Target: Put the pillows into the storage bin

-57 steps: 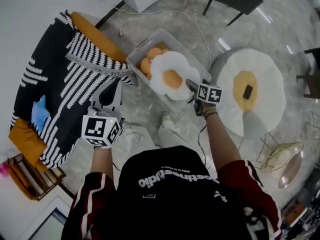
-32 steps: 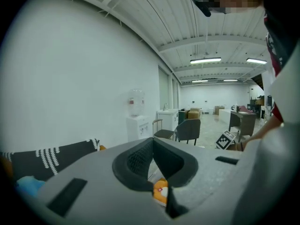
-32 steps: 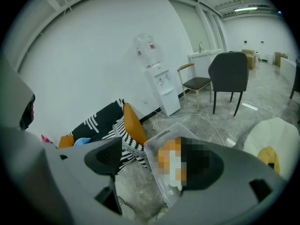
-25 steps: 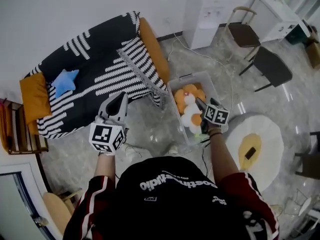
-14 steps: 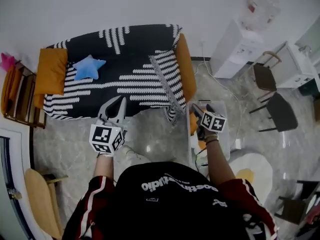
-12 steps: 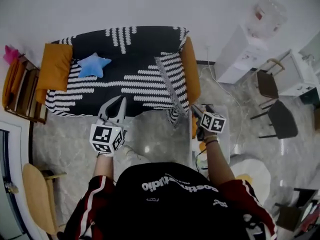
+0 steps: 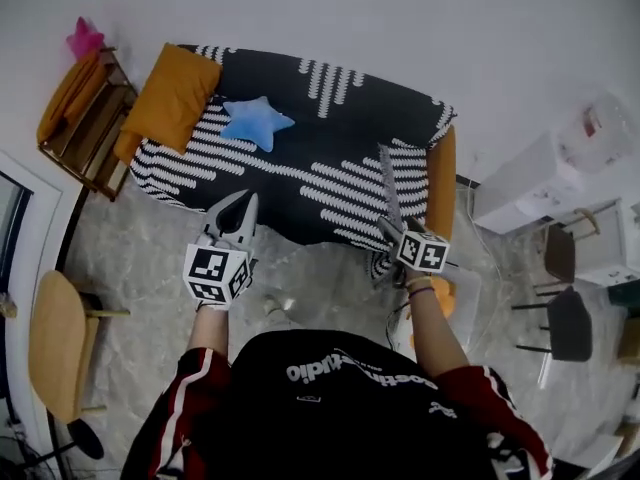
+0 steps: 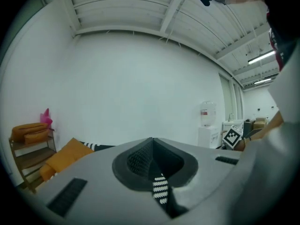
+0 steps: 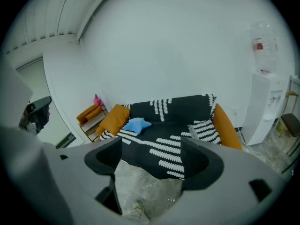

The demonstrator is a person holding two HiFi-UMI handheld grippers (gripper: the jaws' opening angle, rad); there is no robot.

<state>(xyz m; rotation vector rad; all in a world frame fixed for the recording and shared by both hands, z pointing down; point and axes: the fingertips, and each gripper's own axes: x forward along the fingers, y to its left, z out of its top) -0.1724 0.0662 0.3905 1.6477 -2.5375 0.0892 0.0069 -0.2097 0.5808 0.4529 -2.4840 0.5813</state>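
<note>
- The blue star pillow (image 7: pixel 256 122) lies on the sofa (image 7: pixel 330 168), near its left end, just beside the orange cushion (image 7: pixel 178 96). Nobody has it yet.
- The left gripper (image 7: pixel 241 204) hovers off the sofa's front edge, jaws clenched on nothing.
- The right gripper (image 7: pixel 388 230) hangs by the sofa's right front corner, jaws released wide, empty.
- The storage bin (image 7: pixel 468 298) peeks out past the sofa's right end with something orange inside. By my read it's partly filled, with the star pillow left to fetch.
</note>
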